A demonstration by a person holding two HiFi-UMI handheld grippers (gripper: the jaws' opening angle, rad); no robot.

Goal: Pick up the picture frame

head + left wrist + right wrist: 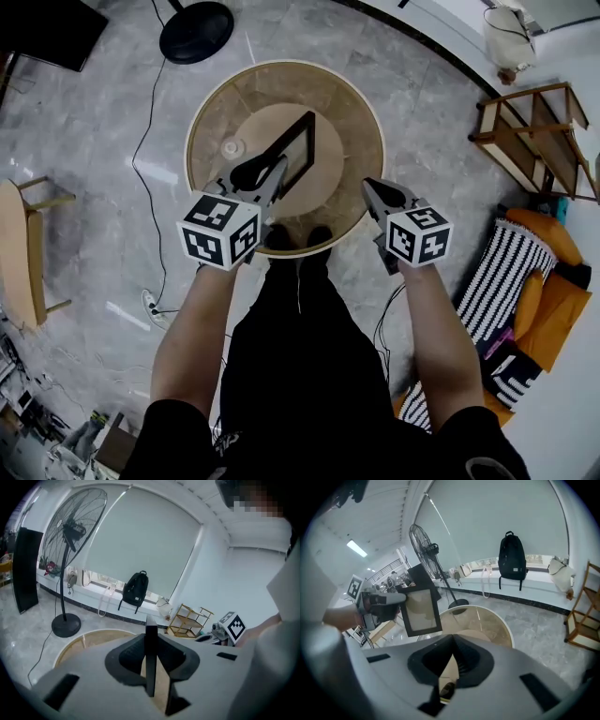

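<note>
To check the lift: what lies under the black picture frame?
The round glass-topped table lies below the black rectangular picture frame, held in the air by the left tool. The strip of tabletop that they cover cannot be seen.

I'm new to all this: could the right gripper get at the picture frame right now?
Probably yes. The picture frame, held up by the left gripper, has only open air between it and the right gripper, whose shut, empty jaws would need to open first.

picture frame: matt black | table: glossy glass | floor: polished stone
</note>
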